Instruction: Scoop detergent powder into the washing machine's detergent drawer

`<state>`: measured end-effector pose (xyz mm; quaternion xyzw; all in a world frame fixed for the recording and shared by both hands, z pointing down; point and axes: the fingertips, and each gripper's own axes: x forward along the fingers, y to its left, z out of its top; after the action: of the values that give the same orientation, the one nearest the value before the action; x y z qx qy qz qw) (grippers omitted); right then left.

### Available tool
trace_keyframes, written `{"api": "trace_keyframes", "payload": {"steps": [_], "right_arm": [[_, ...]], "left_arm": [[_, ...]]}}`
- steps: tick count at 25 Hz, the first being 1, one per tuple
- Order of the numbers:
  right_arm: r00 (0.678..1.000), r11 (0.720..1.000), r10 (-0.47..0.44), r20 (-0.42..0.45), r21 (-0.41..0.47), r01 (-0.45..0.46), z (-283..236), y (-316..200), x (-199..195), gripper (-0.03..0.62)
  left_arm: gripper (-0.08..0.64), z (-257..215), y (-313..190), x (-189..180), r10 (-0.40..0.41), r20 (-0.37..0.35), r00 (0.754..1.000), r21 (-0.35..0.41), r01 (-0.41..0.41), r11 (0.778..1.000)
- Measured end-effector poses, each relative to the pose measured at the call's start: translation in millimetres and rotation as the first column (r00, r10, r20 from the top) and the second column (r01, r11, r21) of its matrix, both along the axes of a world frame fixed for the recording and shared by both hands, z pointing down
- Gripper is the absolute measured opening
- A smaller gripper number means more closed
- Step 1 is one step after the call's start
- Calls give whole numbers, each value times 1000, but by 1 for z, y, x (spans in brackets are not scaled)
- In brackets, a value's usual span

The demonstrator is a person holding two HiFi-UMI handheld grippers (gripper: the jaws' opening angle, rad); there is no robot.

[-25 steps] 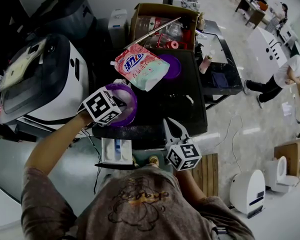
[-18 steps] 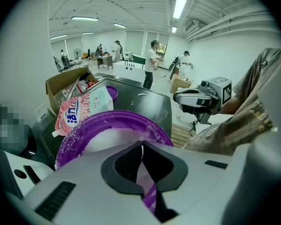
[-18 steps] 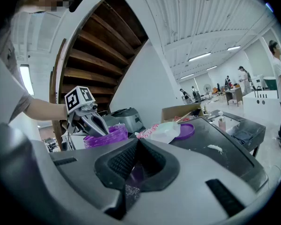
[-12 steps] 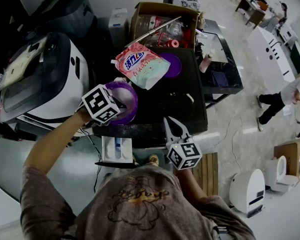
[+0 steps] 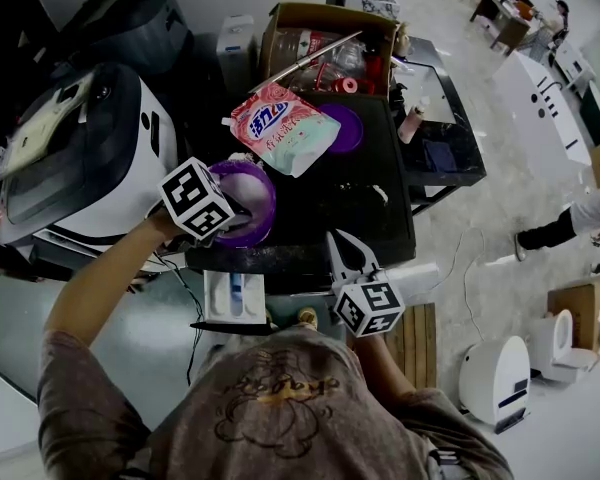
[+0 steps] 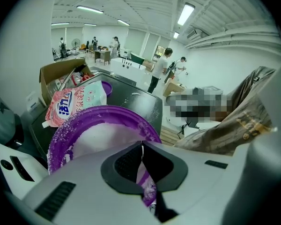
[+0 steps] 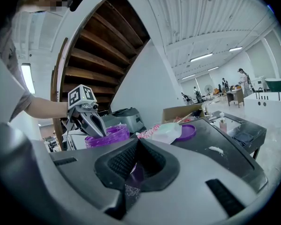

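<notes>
As I look down in the head view, left gripper: closed on the near-left rim of the purple bowl; the bowl stands at the front left corner of the black table, with white powder inside
Right gripper: over the table's front edge; well apart from the bowl
Detergent bag: lying flat behind the bowl, just beside it
Drawer: white; below the table's front edge, between my two arms; apart from the white machine at left
Left gripper view, jaws: pressed together on the bowl's rim; I see powder in the bowl and grains clinging to the rim
Right gripper view, jaws: closed on a small purple piece dusted with powder; what it belongs to I cannot tell; beyond them the left gripper is at the bowl, with the bag and a purple lid to the right
</notes>
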<state>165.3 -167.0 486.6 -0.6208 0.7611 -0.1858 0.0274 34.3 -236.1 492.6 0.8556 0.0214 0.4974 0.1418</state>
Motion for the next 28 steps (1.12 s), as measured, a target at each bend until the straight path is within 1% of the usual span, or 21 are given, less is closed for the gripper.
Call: {"api": "trace_keyframes", "payload": {"steps": [6, 9, 17, 23, 28], "right_arm": [[1000, 1000, -5, 1, -1, 5, 0, -1, -2, 0], [1000, 1000, -9, 1, -1, 9, 1, -2, -3, 0], [1000, 1000, -26, 0, -3, 26, 1, -6, -9, 0], [999, 999, -40, -3, -2, 40, 2, -8, -14, 0], [999, 999, -51, -4, -5, 51, 1, -10, -17, 0]], "left_arm": [[23, -8, 4, -5, -12, -14, 1000, -54, 11, 998], [23, -11, 6, -8, -34, -30, 999, -87, 31, 996], [23, -22, 5, -17, -107, -90, 990, -145, 93, 985], [23, -28, 2, -24, -192, -140, 971, -215, 160, 964], [23, -34, -2, -28, -271, -177, 946, -282, 215, 935]]}}
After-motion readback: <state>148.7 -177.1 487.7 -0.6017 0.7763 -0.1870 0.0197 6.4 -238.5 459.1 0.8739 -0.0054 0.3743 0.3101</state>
